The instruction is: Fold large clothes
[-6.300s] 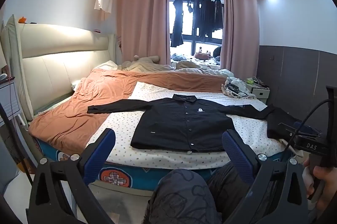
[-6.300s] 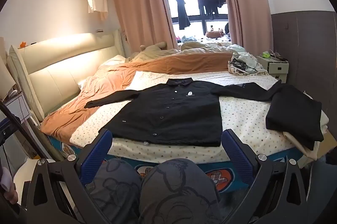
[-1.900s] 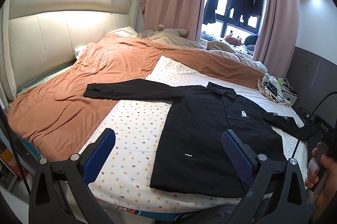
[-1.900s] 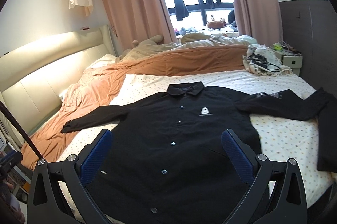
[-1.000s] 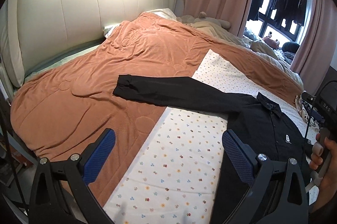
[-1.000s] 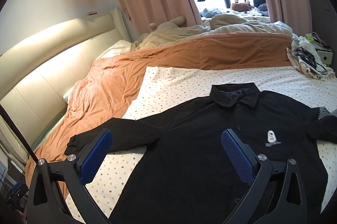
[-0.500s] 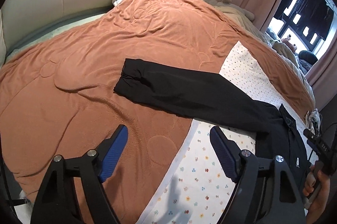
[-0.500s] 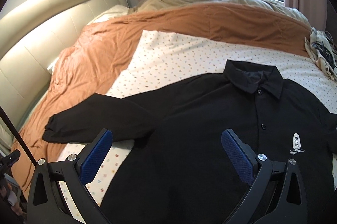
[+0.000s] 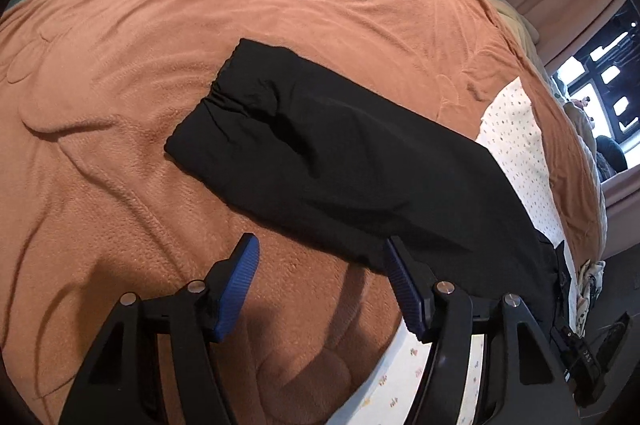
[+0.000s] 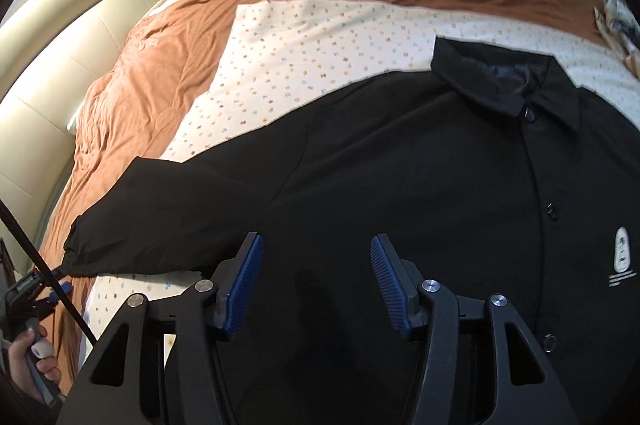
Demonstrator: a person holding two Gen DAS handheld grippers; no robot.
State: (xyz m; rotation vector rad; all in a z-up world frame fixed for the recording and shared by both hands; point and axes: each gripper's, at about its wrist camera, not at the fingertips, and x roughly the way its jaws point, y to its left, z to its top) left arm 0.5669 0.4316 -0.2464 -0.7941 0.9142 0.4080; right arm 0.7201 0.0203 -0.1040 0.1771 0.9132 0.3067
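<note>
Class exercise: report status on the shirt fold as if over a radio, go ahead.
Left gripper open, closing in beside the sleeve, nothing gripped. Right gripper open, closing over the black shirt near the armpit. Shirt flat, unfolded. Nothing in the way.

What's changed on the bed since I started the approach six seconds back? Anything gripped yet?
Both grippers have come in low over the black shirt. The left gripper now hangs at the sleeve lying on the orange blanket; the right gripper is over the shirt's body near that sleeve's armpit. Both jaws have just been closing, but nothing is gripped yet. The shirt lies flat as before.
</note>
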